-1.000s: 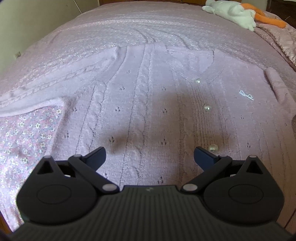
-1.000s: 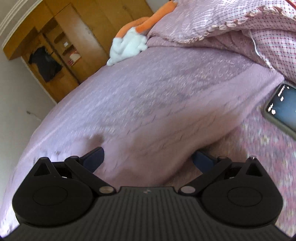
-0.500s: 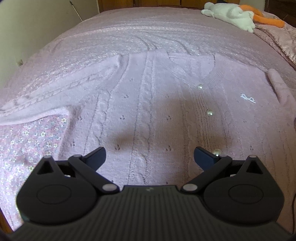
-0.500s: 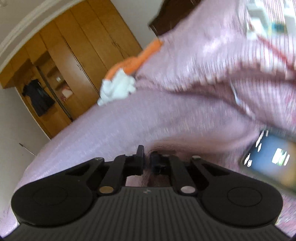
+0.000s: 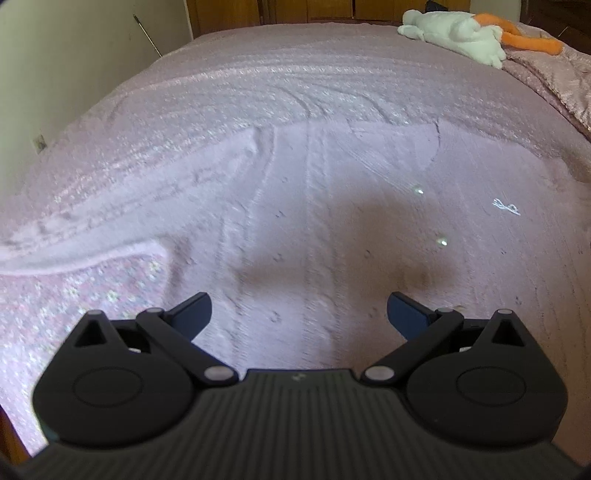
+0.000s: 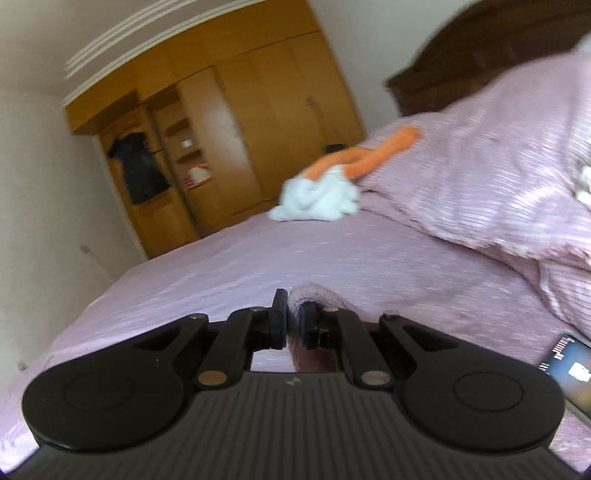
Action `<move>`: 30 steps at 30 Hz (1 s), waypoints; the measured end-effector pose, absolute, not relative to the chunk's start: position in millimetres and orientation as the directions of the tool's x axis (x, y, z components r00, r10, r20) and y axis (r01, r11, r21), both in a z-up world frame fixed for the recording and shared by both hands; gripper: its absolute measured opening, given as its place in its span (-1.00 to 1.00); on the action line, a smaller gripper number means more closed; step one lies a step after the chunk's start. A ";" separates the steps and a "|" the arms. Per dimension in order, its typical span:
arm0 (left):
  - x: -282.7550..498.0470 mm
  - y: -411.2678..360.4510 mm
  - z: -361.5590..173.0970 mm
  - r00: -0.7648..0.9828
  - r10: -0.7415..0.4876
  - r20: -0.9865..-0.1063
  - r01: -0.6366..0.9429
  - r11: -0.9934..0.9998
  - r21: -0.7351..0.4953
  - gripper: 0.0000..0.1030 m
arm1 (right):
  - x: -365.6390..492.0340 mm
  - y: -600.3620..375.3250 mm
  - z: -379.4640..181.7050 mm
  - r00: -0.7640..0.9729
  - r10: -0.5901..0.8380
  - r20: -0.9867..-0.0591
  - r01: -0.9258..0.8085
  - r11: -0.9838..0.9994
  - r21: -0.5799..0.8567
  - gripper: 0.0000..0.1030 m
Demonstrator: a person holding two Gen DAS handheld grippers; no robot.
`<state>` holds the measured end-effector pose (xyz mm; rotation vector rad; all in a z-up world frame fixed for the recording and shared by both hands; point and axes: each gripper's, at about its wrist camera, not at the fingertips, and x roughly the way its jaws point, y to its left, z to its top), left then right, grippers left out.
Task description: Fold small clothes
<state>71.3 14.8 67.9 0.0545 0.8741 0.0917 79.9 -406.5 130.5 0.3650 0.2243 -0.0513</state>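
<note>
Lying flat on the bed [image 5: 258,74], front up: a pink knit cardigan [image 5: 314,229], soft, light and stretchy (likely to sag and drag wherever unsupported). Running away from the left camera, its long axis, with the neckline [image 5: 432,147] at the far end and the pearl buttons [image 5: 441,242] marching up the placket. Stretching out to the left, one sleeve [image 5: 110,229], angled toward the near corner.

Hovering above the lower body of the knit, the left gripper [image 5: 297,314], jaws spread wide and holding nothing. Clenching a fold of pink knit [image 6: 314,295], the right gripper [image 6: 291,325], jaws pinched onto it, pointing almost level toward the wardrobe [image 6: 221,147]; probably the other sleeve or side edge, though not possible to say which.

Best taken at edges: cuff, hem or shoulder seam, not mid-panel. Sitting well clear at the far end, a plush toy [image 5: 458,35]; lying near the right gripper, a phone [image 6: 569,365].
</note>
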 end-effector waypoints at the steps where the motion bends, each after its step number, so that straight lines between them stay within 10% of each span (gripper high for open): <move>1: 71.6 18.9 69.4 0.642 0.108 -0.759 -0.062 0.994 0.090 1.00 | 81.1 -393.1 135.9 0.975 0.004 -0.224 0.071 0.942 0.329 -0.87; 12: 71.2 66.8 78.1 0.675 0.103 -0.731 -0.100 0.994 0.048 1.00 | 102.9 -227.1 153.9 0.943 0.143 -0.301 -0.095 0.981 0.169 -0.87; 27: 76.8 97.7 52.7 0.663 0.082 -0.744 -0.107 0.994 0.014 1.00 | 129.8 -89.9 40.1 0.785 0.296 -0.544 -0.214 0.954 0.211 -0.82; 30: 77.5 98.3 49.6 0.660 0.076 -0.748 -0.106 0.994 0.007 1.00 | 134.9 -92.6 26.1 0.735 0.326 -0.594 -0.224 0.944 0.241 -0.55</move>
